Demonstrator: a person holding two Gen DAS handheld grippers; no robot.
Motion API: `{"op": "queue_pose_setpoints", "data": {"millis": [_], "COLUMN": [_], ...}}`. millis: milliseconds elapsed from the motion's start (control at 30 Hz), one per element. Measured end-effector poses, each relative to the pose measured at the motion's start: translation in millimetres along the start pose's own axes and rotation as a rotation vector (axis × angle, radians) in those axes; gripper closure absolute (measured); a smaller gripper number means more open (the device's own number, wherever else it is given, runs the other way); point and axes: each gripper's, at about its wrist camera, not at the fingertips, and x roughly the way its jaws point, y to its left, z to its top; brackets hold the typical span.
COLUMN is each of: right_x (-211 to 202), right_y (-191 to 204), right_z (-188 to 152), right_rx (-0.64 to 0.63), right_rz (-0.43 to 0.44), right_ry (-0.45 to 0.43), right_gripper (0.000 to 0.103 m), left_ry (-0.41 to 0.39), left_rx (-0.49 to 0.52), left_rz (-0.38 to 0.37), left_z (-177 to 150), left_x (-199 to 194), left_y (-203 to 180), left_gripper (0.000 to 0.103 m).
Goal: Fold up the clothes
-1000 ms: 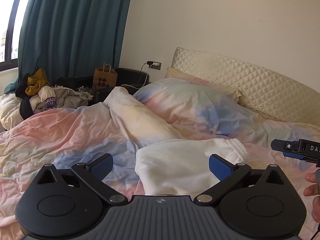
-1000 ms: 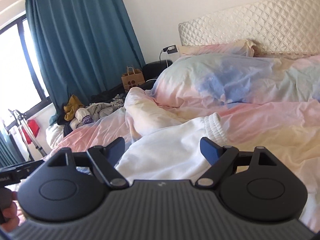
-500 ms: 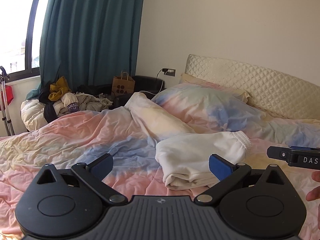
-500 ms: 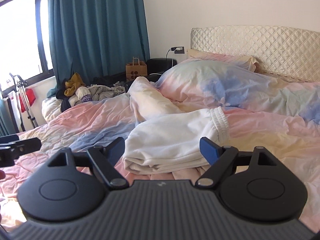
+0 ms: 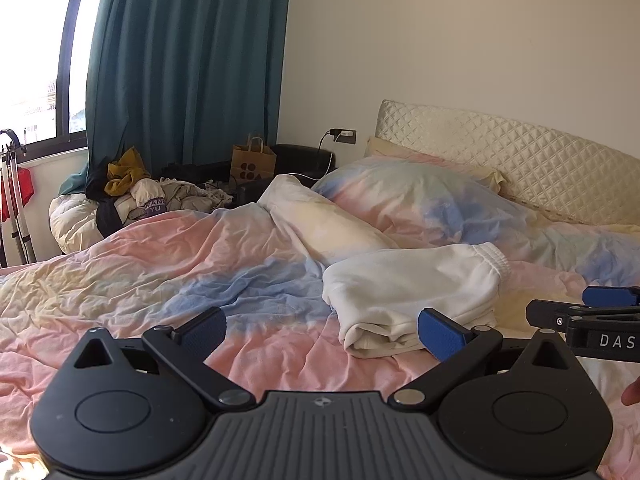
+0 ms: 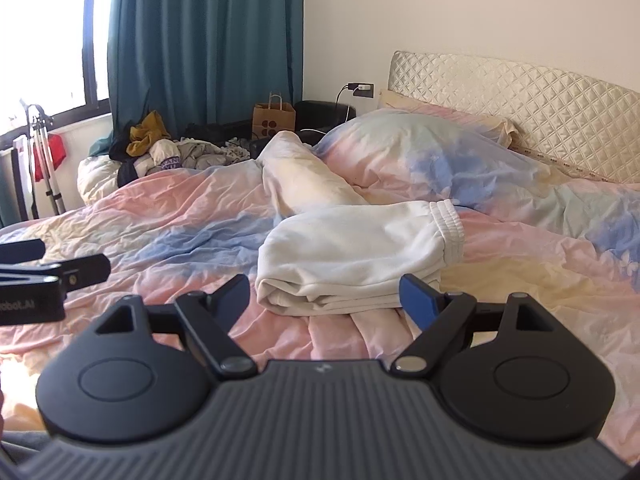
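Sweatpants [image 6: 352, 256] folded, beyond spread jaws

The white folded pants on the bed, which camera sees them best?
The right wrist view: the white folded pants sit near the middle, with the stacked layers and ribbed cuff clear. In the left wrist view the white folded pants lie off to the right, and a blue finger of the left hand-held gripper covers one corner.

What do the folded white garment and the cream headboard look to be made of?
Folded white garment with ribbed elastic band: apparently thick matte cotton fleece, judging by soft, bulky folds and the ribbed band. Cream quilted headboard: padded fabric with a satin-like sheen, shown by diamond stitching and highlights; exact fibre unclear.
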Motion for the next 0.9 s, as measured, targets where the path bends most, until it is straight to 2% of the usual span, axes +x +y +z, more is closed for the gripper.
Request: {"op": "queue_pose_setpoints", "data": {"millis": [900], "right_x": [1.4], "right_y": [1.9], "right_z": [-0.9], "right_rx": [-0.001], "right_rz": [-0.044], "right_ry": [0.026], "right_gripper": [0.02], "left_ry": [0.019], "left_rx": [0.006], "left_rz": [0.023], "left_z": [0.2], "left_x": [7.1], "left_y": [4.9], "left_gripper": [0.0]}}
